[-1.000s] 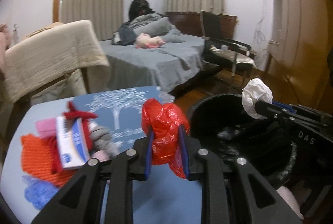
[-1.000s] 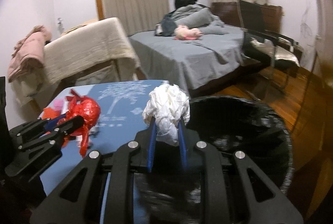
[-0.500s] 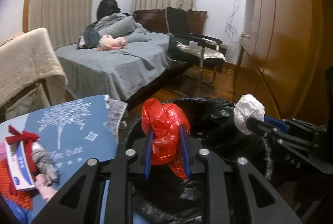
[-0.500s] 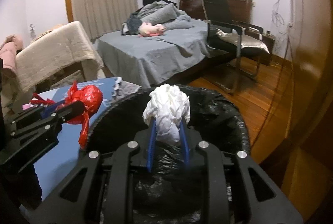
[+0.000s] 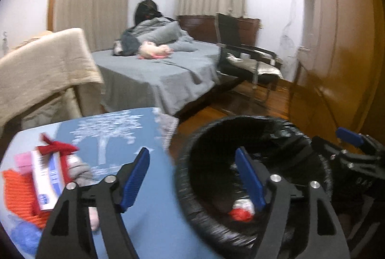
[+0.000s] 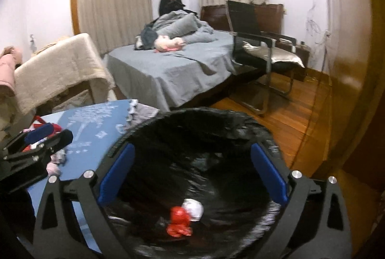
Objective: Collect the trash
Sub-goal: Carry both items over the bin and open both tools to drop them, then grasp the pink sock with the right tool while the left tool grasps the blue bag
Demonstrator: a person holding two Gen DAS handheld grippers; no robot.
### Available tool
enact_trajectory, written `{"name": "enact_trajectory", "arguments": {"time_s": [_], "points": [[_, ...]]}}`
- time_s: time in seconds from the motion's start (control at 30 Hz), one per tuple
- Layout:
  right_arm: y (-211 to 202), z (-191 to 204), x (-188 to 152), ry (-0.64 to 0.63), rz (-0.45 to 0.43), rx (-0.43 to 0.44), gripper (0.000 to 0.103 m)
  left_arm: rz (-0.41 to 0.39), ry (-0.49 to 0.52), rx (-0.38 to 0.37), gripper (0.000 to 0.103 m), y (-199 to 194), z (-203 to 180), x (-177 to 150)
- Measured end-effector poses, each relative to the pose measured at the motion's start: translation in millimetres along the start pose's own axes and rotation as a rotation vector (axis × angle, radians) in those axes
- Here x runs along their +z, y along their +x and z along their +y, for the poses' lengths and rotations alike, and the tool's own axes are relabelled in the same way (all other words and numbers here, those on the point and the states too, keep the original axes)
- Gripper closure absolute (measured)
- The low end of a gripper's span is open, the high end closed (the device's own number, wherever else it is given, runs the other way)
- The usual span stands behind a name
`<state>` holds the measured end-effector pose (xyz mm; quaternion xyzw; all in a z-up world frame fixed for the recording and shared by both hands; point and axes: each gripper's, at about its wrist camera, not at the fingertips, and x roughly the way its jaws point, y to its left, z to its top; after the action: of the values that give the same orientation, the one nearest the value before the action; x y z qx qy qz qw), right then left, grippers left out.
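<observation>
A bin lined with a black bag (image 6: 199,119) (image 5: 192,153) stands beside the blue table. A crumpled red plastic bag (image 6: 179,222) (image 5: 240,214) and a white paper wad (image 6: 193,208) (image 5: 243,204) lie together inside it. My right gripper (image 6: 192,172) hangs over the bin, jaws opening wide, nothing between them. My left gripper (image 5: 192,174) straddles the bin's rim and the table edge, jaws opening too, and holds nothing. Each gripper shows at the edge of the other's view.
On the blue table (image 5: 134,138) at the left lie an orange knit cloth (image 5: 16,191), a white box (image 5: 44,182) with a red ribbon, and small pink and blue items. A bed (image 5: 156,71), a black chair (image 5: 243,59) and a wooden wardrobe (image 5: 336,66) stand behind.
Both grippers opened and let go: the red bag and the white wad dropped into the bin. The left gripper shifted back toward the table.
</observation>
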<state>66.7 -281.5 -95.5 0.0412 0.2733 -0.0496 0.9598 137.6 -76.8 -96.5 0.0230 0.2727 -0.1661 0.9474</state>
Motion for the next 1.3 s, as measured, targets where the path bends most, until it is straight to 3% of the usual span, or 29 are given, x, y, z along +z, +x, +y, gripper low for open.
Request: {"name": "enact_trajectory", "arguments": {"time_s": [0.43,0.73,1.17,1.3], "points": [[16.7,130.3,-8.8,-0.097,0.029,0.254,0.007,0.025,-0.116,0.301,0.024,-63.3,111.4,-45.9],[31.1,196.2,-30.2,-0.166,0.077,0.337,0.007,0.076,-0.207,0.447,0.024,-81.7,176.2,-81.6],[54.7,225.7,-53.2,-0.223,0.137,0.342,0.007,0.180,-0.332,0.479,0.025,-63.8,223.2,-117.4],[59.2,231.2,-54.7,-0.238,0.144,0.344,0.007,0.212,-0.355,0.451,0.035,-57.2,231.3,-125.4]]}}
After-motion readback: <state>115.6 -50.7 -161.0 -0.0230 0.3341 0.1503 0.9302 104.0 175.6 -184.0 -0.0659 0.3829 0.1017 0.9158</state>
